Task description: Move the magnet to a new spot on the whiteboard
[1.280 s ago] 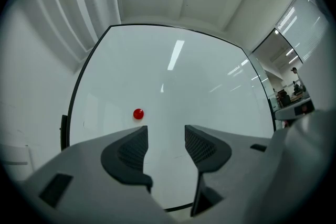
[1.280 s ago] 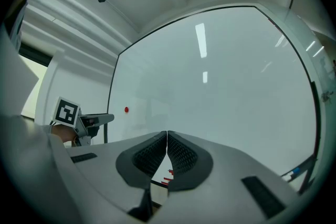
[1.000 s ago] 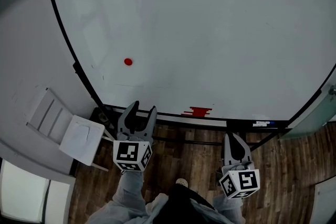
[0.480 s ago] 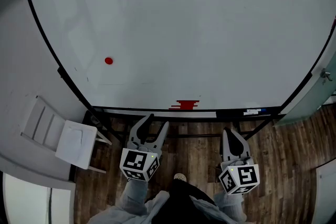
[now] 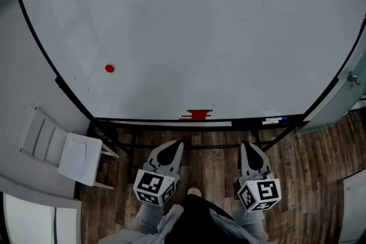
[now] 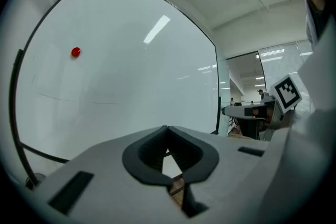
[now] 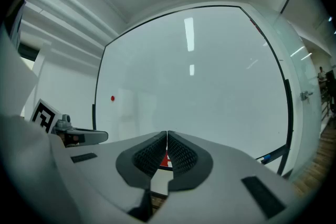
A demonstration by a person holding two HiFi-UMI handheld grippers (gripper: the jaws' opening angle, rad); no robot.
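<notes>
Left gripper [image 5: 174, 148] just closed empty, small round red magnet [image 5: 109, 68] on whiteboard [image 5: 217, 37]

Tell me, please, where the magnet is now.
In the head view, the red magnet sits low and left on the whiteboard, near its left edge, up-left of the red object.

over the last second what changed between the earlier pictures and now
The left gripper drew back from the whiteboard toward the person, and its jaws, open before, have just closed on nothing. Unchanged: the red magnet sits untouched at the board's lower left, and the right gripper stays shut and empty.
</notes>
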